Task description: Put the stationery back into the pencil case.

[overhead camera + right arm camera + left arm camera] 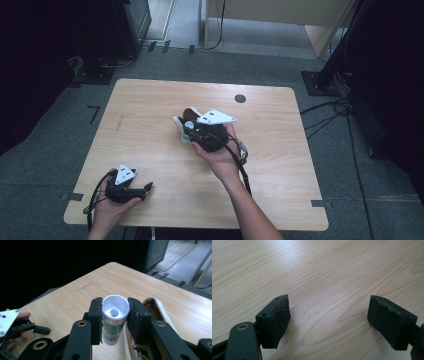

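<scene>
My right gripper (115,308) is shut on a small tube (115,315) with a white cap and a green and red label. It holds the tube upright, above the middle of the wooden table (150,100). Just behind and under the tube lies a brown pouch (153,307) with a pale rim, its mouth open. In the high view the right gripper (192,129) and the tube (189,125) are over the pouch (187,112). My left gripper (146,188) rests near the table's front left edge. Its jaws (328,315) stand open over bare wood.
A round dark grommet (240,98) sits in the table's far right part. Dark stands and cables (330,107) surround the table on the grey floor. In the right gripper view the left gripper (15,326) shows at the lower left.
</scene>
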The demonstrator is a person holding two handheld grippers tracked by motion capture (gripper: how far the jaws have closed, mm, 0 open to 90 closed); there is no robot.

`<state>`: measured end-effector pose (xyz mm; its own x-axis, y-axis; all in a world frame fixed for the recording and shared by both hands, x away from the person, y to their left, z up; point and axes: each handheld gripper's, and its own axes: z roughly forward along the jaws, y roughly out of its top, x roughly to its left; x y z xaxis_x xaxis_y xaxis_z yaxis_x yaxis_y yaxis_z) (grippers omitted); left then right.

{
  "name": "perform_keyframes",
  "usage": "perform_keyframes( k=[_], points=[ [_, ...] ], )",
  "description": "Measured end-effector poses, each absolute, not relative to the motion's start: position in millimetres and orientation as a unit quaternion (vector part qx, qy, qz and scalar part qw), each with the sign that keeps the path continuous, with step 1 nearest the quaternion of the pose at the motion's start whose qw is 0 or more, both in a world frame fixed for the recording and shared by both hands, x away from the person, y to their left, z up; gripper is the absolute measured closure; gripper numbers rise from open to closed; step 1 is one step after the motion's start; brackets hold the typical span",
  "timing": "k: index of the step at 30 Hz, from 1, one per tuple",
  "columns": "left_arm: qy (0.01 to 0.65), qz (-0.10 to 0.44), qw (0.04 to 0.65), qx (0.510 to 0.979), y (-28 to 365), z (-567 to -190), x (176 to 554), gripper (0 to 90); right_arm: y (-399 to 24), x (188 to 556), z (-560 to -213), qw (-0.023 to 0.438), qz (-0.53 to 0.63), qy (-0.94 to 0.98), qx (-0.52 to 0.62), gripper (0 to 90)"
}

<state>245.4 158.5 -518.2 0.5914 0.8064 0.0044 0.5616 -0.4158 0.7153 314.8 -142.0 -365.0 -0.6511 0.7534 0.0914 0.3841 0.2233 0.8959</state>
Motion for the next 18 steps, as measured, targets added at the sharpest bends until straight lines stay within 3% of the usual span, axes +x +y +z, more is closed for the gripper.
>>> perform_keyframes(
  k=[18],
  points=[
    [0.418, 0.177, 0.347, 0.821, 158, -518, 246, 18.4, -170, 336, -371, 0.204, 0.485, 0.743, 0.415, 66.2]
  ],
)
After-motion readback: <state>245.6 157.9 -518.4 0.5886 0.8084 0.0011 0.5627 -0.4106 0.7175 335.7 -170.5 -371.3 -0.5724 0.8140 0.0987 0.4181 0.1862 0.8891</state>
